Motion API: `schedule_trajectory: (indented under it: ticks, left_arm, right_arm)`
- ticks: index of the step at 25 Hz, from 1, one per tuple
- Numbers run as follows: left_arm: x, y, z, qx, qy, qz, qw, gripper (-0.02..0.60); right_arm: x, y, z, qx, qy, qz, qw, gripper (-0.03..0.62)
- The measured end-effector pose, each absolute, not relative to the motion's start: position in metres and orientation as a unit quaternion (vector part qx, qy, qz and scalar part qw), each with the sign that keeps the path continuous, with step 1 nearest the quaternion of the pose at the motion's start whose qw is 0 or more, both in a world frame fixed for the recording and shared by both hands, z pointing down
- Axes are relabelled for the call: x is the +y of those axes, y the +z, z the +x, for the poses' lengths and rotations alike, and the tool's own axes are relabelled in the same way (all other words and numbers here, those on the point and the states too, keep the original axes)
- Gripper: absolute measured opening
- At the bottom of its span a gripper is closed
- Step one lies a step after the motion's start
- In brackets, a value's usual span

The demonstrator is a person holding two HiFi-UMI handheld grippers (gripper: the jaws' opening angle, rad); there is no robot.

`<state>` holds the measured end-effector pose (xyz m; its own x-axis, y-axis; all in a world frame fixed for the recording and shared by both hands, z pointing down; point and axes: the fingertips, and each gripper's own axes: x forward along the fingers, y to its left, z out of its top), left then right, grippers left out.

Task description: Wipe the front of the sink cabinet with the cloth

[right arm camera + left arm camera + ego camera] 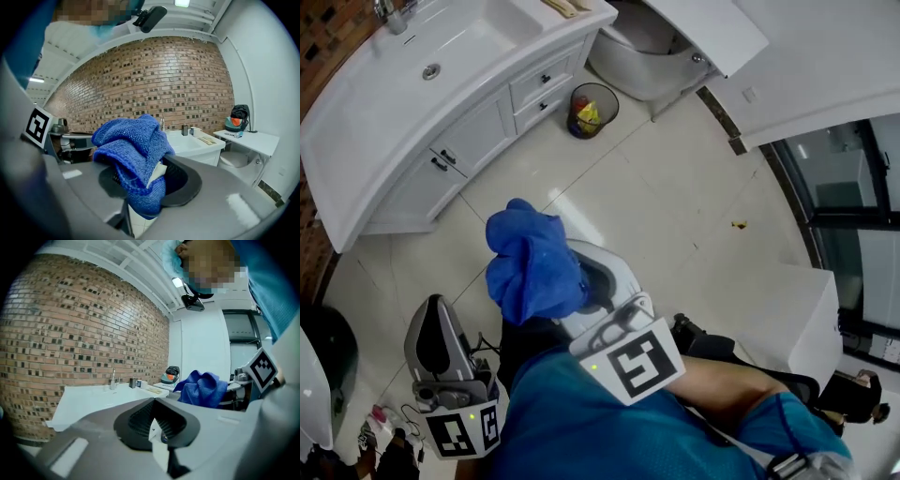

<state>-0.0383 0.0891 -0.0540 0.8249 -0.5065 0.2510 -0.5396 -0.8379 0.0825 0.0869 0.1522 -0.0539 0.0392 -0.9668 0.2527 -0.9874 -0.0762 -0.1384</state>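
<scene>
Head view: we're holding the blue cloth bunched in the right hand-held gripper, its jaws clamping on the fabric, up over the floor and well apart from the sink cabinet. Our left hand-held gripper is hanging low at our side, jaws together on nothing. We're judging the wiping as not yet begun: cloth in grip, cabinet front untouched, so the approach and every stroke are remaining.

Head view downward; sink common throughout
</scene>
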Motion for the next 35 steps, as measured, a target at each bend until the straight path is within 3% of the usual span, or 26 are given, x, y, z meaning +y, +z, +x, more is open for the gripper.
schedule_trajectory:
  ticks: [12,27,35]
  left_arm:
    - [0.243,-0.078,0.037,-0.328,0.120,0.935,0.052,0.003]
    - [0.266,-0.092,-0.074,-0.415,0.092,0.903,0.058,0.003]
    - [0.276,-0.082,-0.079,-0.382,0.089,0.919,0.025,0.003]
  right_arm:
    - [0.280,-0.074,0.153,-0.728,0.131,0.673,-0.001,0.135]
    - [0.313,-0.089,0.071,-0.752,0.108,0.650,0.017,0.127]
    - [0.329,-0.082,0.048,-0.750,0.093,0.653,0.041,0.100]
